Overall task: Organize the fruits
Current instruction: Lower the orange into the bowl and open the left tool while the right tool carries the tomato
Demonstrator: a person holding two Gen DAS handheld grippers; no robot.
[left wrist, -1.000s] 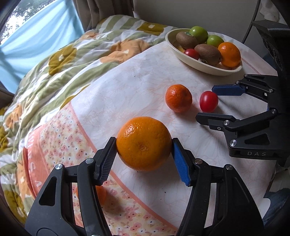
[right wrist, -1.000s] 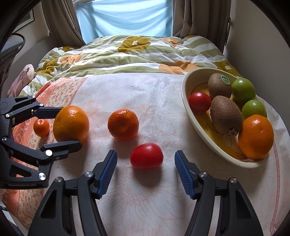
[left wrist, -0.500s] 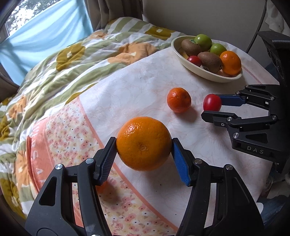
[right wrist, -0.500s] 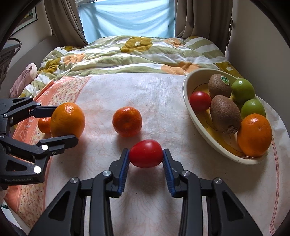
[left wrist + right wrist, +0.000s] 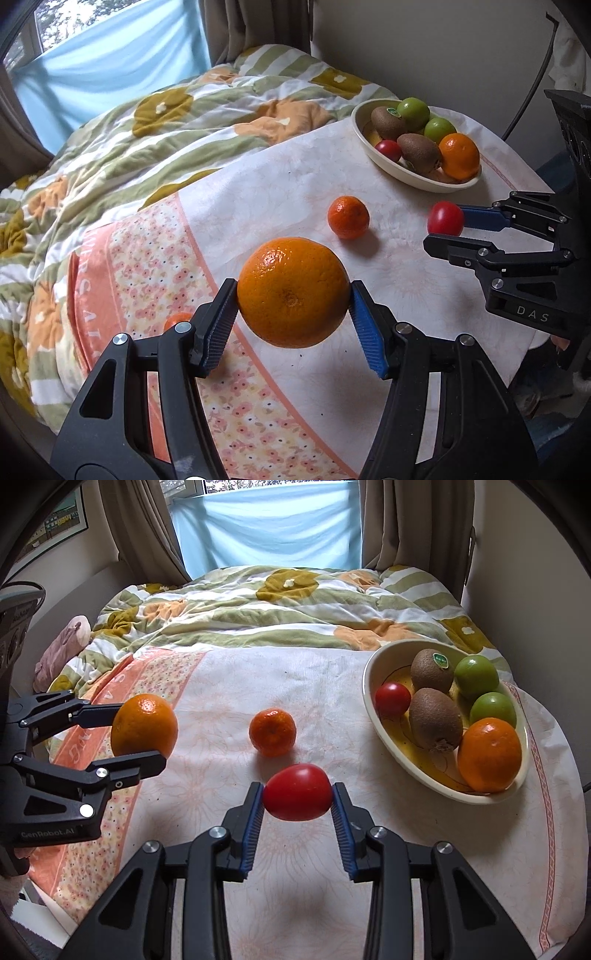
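The left gripper (image 5: 293, 319) is clamped on a big orange (image 5: 293, 291), one pad on each side, and the orange is up off the cloth (image 5: 258, 192). The right gripper (image 5: 297, 810) is squeezed on a red tomato (image 5: 297, 792) w/ its blue pads, and the tomato is up off the cloth too, a dark shadow under it. A small mandarin (image 5: 272, 732) sits on the cloth between the two held fruits, touching neither. The bowl (image 5: 373, 716) is on the right, near the far edge of the cloth. In it are 2 kiwis (image 5: 436, 718), 2 green fruits (image 5: 476, 677), a 2nd orange (image 5: 488, 754) and a 2nd tomato (image 5: 392, 699).

One more tiny orange fruit (image 5: 176, 320) peeks out behind the left gripper's finger in the left view; most of it is hidden. Can't tell what lies under the fruit in the bowl, only some yellow.

The cloth is white w/ a pink flower border. It lies on a bed w/ a green, white & orange quilt (image 5: 280, 605). At the back is a window w/ a blue sheet (image 5: 269, 524) over it and brown curtains (image 5: 399, 520) at both sides. A pinkish soft toy (image 5: 62, 646) lies at the left.
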